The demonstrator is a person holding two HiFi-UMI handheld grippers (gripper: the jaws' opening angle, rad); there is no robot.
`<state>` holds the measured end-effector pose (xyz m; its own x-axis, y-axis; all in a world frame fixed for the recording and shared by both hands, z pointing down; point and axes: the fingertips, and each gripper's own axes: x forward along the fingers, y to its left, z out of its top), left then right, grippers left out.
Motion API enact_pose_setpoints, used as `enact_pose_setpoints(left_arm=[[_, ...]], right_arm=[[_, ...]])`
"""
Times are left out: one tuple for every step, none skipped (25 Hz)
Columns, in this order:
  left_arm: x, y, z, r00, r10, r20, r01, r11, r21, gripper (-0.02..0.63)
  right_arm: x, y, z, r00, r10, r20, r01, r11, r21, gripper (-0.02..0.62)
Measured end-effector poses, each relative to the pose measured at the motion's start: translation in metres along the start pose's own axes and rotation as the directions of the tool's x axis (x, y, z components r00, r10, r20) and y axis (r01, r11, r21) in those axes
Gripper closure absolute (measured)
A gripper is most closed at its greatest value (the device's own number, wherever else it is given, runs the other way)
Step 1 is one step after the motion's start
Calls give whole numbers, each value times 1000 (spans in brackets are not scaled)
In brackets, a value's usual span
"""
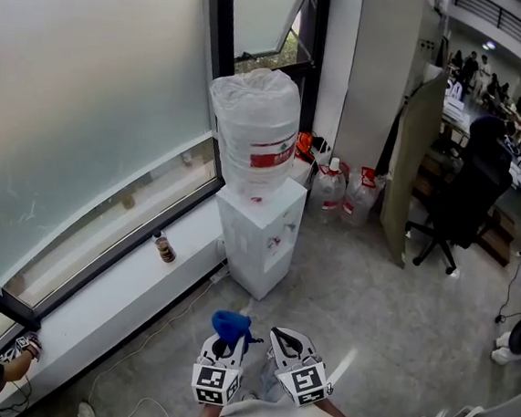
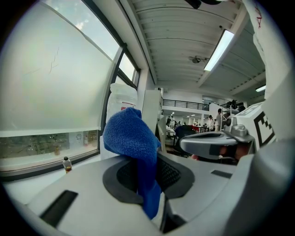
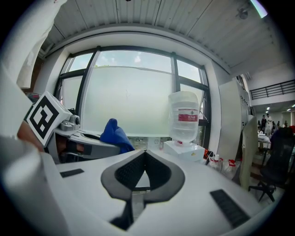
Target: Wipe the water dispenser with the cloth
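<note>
The white water dispenser point(image 1: 258, 235) stands by the window with a large clear bottle point(image 1: 254, 134) on top; it also shows as the dispenser point(image 3: 184, 148) in the right gripper view. My left gripper point(image 1: 226, 341) is shut on a blue cloth point(image 1: 230, 323), well short of the dispenser, near the bottom of the head view. The cloth point(image 2: 133, 143) bulges above the closed jaws and hangs down between them. Beside it, my right gripper point(image 1: 286, 341) is shut with nothing in it; its pads point(image 3: 133, 170) meet at the tips.
A small brown bottle point(image 1: 164, 248) stands on the white window ledge point(image 1: 114, 299). Spare water jugs point(image 1: 344, 193) sit behind the dispenser. A black office chair point(image 1: 467, 200) and a partition point(image 1: 411, 163) are at the right. A cable point(image 1: 161, 336) trails on the floor.
</note>
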<state>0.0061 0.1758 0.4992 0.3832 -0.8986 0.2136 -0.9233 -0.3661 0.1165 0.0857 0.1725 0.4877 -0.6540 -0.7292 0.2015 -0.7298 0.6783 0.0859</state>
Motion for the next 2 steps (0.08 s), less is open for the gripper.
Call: enact_pose_setpoints(left_arm=[[1, -2, 1, 1000, 0, 1, 0, 1000, 0, 543], [3, -4, 2, 1000, 0, 3, 0, 1000, 0, 543]], right_arm=[[-1, -2, -2, 1000, 1, -3, -1, 1000, 1, 581], [-2, -4, -4, 1000, 2, -5, -2, 1000, 1, 581]])
